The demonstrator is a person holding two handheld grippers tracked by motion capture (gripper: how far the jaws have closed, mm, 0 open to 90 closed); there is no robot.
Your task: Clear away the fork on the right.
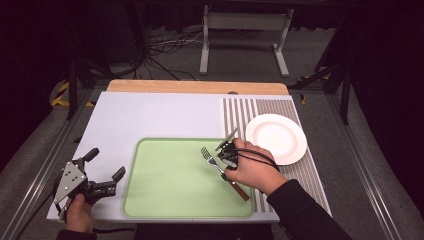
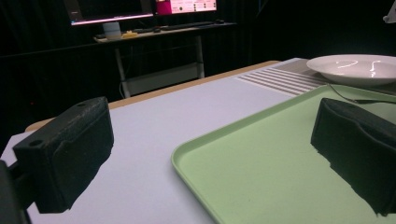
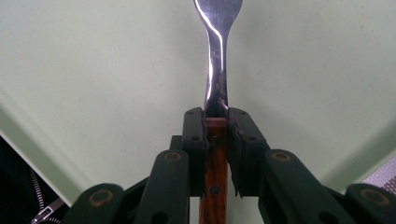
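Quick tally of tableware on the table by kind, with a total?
Tray: 1, green
Plate: 1, white
Fork: 1, wooden handle, held in the right gripper
Total: 3

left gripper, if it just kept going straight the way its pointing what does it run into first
Probably the green tray: the left gripper sits open just off its near-left rim, aimed across it. Farther along that line lie the fork and the white plate. Its height above the rim is unclear.

A lab or recording studio: black curtains [image 1: 385, 60], loose cables [image 1: 165, 50] on grey carpet, a metal-framed worktop [image 1: 150, 115], monitors [image 2: 140, 9] on a desk behind.
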